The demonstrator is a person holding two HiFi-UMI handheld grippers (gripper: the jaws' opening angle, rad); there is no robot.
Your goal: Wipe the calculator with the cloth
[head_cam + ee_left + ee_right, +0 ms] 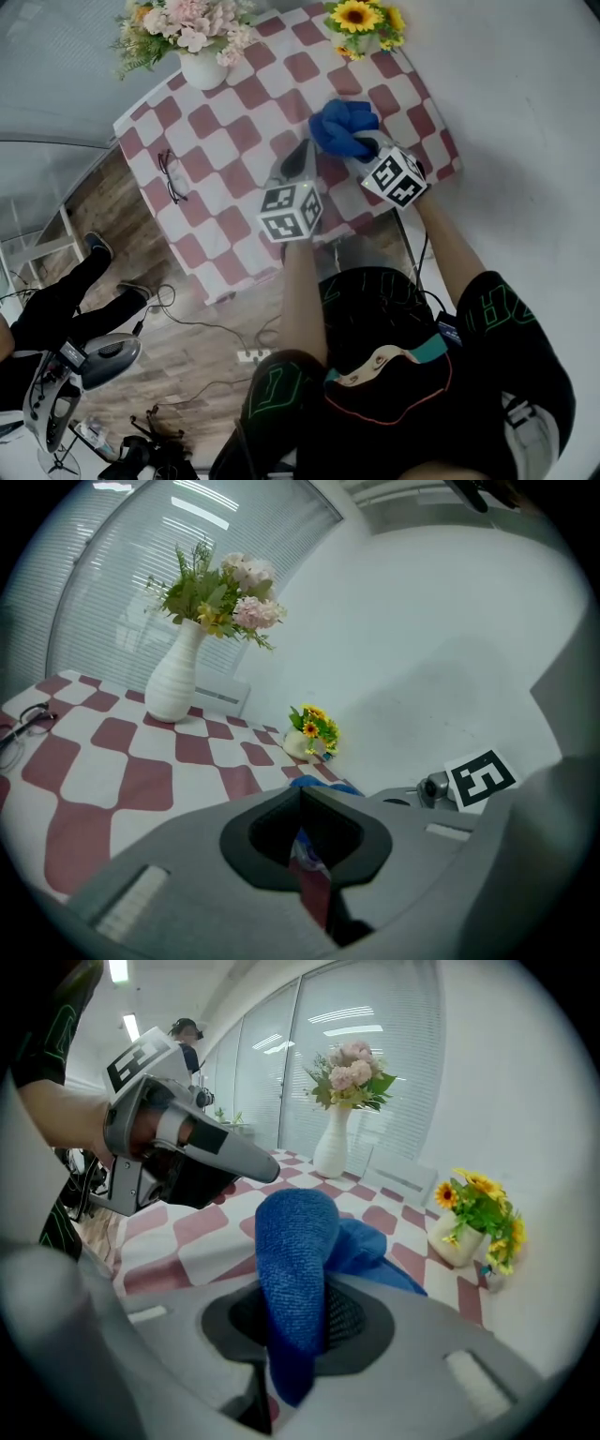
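A blue cloth (342,127) is bunched on the red-and-white checked table (234,112), near its right front. My right gripper (364,142) is shut on the cloth. In the right gripper view the cloth (295,1241) folds up over the jaws and hides their tips. My left gripper (302,156) hovers just left of the cloth. Its jaws meet at the tip with nothing between them (300,794), and the right gripper view shows it (272,1168) pointing over the table. A sliver of the blue cloth (323,785) shows beyond it. No calculator shows in any view.
A white vase of pink flowers (202,67) stands at the table's far left. A small sunflower pot (361,19) sits at the far right by the wall. Glasses (171,176) lie near the left edge. On the wooden floor are cables, a power strip (248,356) and a seated person's legs (66,300).
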